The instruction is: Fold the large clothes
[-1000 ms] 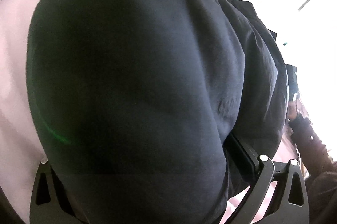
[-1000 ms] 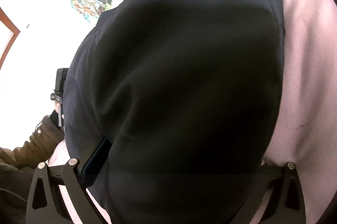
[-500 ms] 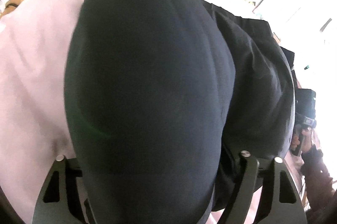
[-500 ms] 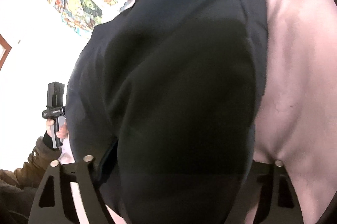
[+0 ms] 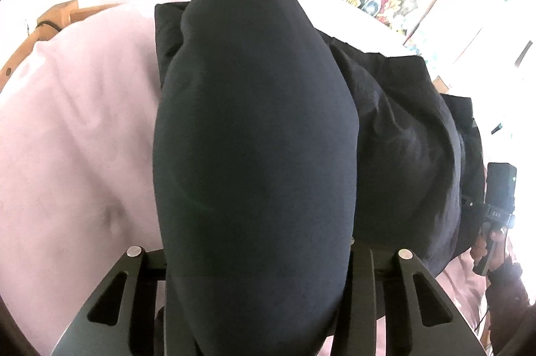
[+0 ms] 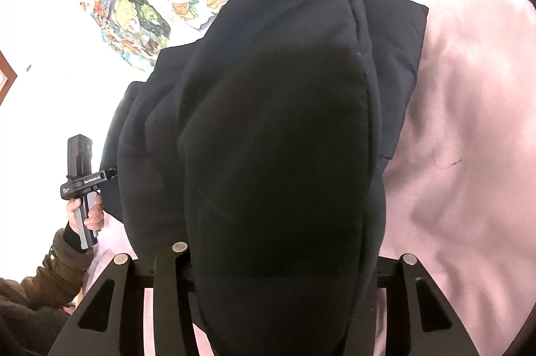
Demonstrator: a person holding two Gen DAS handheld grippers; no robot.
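A large dark navy padded garment (image 5: 254,128) lies on a pale pink bed sheet (image 5: 73,135). Part of it is lifted and drapes over my left gripper (image 5: 258,305), hiding the fingertips; the jaws appear closed on the fabric. In the right wrist view the same garment (image 6: 278,138) drapes over my right gripper (image 6: 281,305), which also appears shut on it, tips hidden. Each gripper holds one end of the raised fold. The other hand-held gripper shows at each view's edge, in the left wrist view (image 5: 495,208) and in the right wrist view (image 6: 80,175).
The pink sheet (image 6: 462,128) covers the bed around the garment. A wooden bed frame (image 5: 37,34) shows at far left. A colourful cartoon-print cloth (image 6: 147,4) lies beyond the bed. The person's brown sleeve (image 6: 50,275) is at lower left.
Both grippers have pulled back and up with the garment, so it fills less of each view and more pink sheet and patterned cloth show beyond it.
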